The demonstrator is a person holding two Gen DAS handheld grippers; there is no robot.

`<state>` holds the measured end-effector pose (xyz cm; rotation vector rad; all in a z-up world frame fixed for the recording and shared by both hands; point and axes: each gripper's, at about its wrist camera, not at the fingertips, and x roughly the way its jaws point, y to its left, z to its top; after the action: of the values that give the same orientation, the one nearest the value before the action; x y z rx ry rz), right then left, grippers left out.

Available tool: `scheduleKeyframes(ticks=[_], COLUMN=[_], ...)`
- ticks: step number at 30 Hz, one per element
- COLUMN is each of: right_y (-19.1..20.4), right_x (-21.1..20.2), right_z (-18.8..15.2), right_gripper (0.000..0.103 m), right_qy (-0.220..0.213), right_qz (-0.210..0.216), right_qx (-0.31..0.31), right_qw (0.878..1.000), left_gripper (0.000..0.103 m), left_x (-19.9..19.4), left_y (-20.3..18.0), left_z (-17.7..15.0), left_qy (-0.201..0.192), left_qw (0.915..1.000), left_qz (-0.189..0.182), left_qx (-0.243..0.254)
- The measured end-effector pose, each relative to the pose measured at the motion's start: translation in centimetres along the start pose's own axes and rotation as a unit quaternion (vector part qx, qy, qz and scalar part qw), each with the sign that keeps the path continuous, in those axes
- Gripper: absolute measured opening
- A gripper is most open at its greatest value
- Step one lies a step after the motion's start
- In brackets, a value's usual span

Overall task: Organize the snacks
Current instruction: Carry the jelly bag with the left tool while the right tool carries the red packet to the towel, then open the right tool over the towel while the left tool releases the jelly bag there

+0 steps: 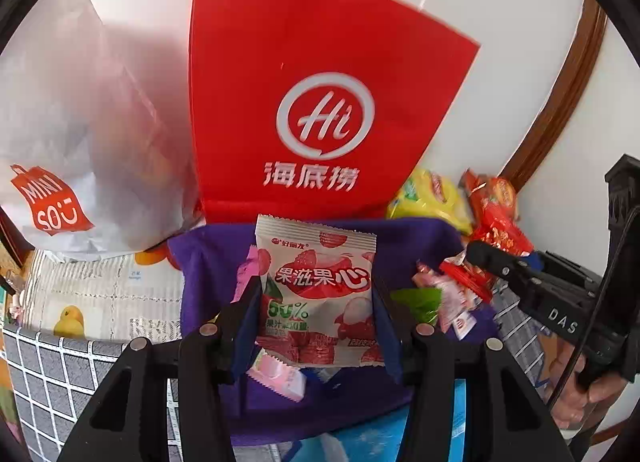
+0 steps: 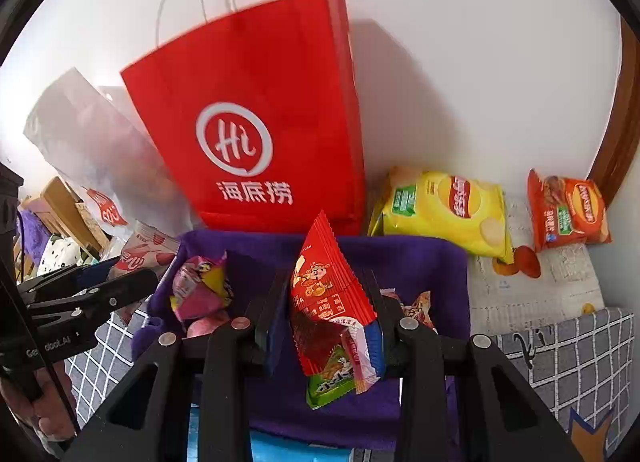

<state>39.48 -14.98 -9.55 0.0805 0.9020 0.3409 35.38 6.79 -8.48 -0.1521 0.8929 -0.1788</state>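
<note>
Snacks are going into the soft purple basket [image 2: 440, 258]. Left claw [image 1: 316, 326] is pinching the white strawberry candy packet [image 1: 316, 294] over the basket. Right claw [image 2: 324, 326] is clamping the red snack packets [image 2: 324, 286]. They are looking light, crinkly and slippery, so holding the flat middle is working best.

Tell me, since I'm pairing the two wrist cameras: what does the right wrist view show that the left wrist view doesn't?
Only the right wrist view shows the right gripper head-on, shut on a red packet and a green packet, plus a pink-and-yellow packet in the bin. Only the left wrist view shows the left gripper head-on, shut on a strawberry gummy packet, and a pink wrapper beneath it. Both show the red bag, purple bin, yellow chip bag and orange chip bag.
</note>
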Motion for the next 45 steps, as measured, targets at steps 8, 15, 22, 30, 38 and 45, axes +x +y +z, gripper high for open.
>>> scheduleKeyframes(ticks=[8, 15, 22, 30, 38, 45], right_y=[1.3, 2.4, 1.7, 1.0, 0.1, -0.4], right_x=[3.3, 6.8, 6.8, 5.1, 2.9, 1.9], right_z=[-1.2, -2.6, -2.6, -1.9, -1.2, -0.9], right_gripper=[0.035, 0.033, 0.034, 0.052, 0.052, 0.053], right_qy=[0.047, 0.100, 0.103, 0.077, 0.057, 0.039], right_qz=[0.049, 0.023, 0.021, 0.026, 0.020, 0.010], right_qx=[-0.023, -0.050, -0.036, -0.027, -0.020, -0.016], right_qw=[0.997, 0.994, 0.994, 0.996, 0.998, 0.999], left_gripper=[0.049, 0.050, 0.050, 0.050, 0.050, 0.050], left_x=[0.4, 1.1, 1.6, 2.6, 4.1, 5.1], left_y=[1.0, 1.7, 1.6, 1.6, 1.4, 0.1], left_z=[0.0, 0.0, -0.1, -0.3, -0.8, -1.3], left_qy=[0.001, 0.014, 0.018, 0.030, 0.053, 0.061], left_qw=[0.9999, 0.9997, 0.9997, 0.9995, 0.9983, 0.9980], left_qz=[0.010, 0.017, 0.017, 0.004, -0.023, -0.017], left_qx=[-0.007, -0.013, -0.005, -0.008, -0.012, 0.004])
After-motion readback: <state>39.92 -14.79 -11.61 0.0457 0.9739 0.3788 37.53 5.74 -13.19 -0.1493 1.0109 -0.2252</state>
